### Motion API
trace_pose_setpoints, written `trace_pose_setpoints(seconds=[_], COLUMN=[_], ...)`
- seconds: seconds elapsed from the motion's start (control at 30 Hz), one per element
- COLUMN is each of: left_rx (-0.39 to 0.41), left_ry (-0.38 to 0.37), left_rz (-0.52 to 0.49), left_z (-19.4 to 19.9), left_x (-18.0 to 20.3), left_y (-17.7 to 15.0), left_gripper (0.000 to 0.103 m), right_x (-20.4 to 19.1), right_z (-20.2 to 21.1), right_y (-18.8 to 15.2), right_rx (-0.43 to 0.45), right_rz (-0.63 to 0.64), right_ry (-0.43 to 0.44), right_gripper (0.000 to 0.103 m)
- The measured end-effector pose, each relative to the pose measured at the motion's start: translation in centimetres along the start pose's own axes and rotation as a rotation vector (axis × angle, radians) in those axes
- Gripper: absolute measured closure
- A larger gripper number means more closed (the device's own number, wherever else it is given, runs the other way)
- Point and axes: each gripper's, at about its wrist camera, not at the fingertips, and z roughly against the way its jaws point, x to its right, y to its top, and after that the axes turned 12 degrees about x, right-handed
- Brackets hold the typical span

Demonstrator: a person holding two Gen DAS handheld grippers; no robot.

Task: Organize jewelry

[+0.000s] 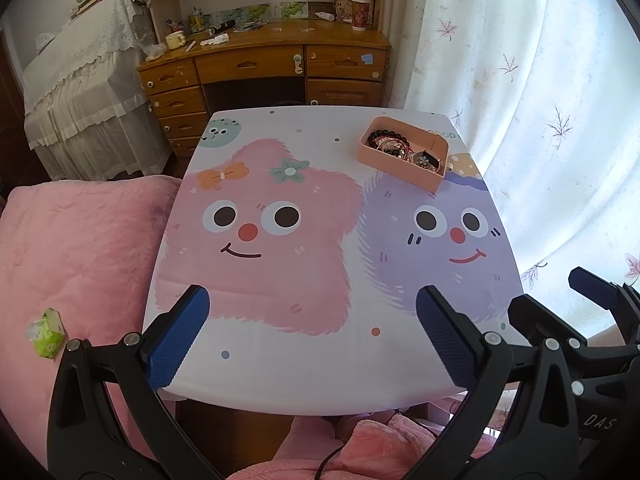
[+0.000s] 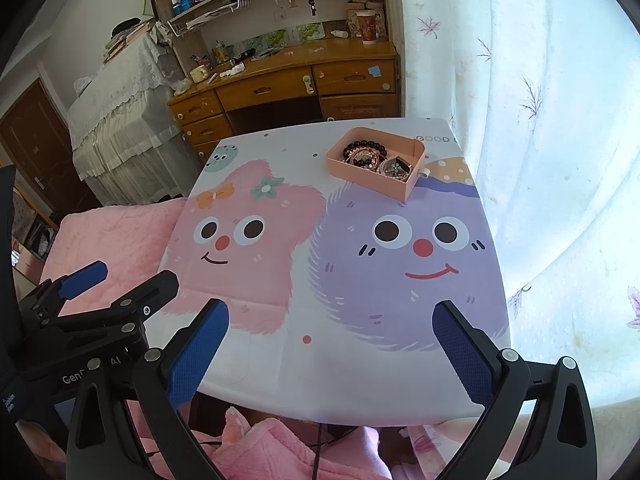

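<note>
The left gripper [image 1: 312, 336] sits low in the frame over the near edge of the counter [image 1: 320, 376], its fingers spread wide with nothing between them; the right gripper [image 2: 330, 354] hangs the same way in its own view, fingers wide apart and empty, level with the near counter edge; each gripper also shows at the other view's lower corner, cut off by the frame. The fingers are matte black plastic with silver rivets, and their pads [image 1: 178, 336] are blue with a fine knurled texture. The counter is a smooth rounded-corner top printed with a fuzzy pink star face and a fuzzy purple round face. The jewelry tray [image 2: 370, 184], a peach-pink box with straight walls and one rounded corner, stands in the upper right of the counter, well apart from both grippers; a partition splits it in two; dark bead bracelets [image 2: 366, 146] and pinkish sparkling pieces lie tangled in the far compartment, and a flower-shaped piece [image 2: 396, 167] in the near one; single items in the heap are hard to tell apart. A pink quilted blanket [image 1: 80, 248] fills the left of the frame.
</note>
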Motion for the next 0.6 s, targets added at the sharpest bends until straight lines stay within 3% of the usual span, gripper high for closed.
trace_pose_setpoints(seconds=[0.6], left_rx=[0.017], left_ry=[0.019], left_rz=[-0.017], left_z=[-0.60], left_x=[-0.16], left_y=[0.68], left_gripper=[0.000], right_x=[0.48], right_z=[-1.15], right_y=[0.90], right_rx=[-0.004], right_rz=[0.008], right_ry=[-0.019], right_gripper=[0.000])
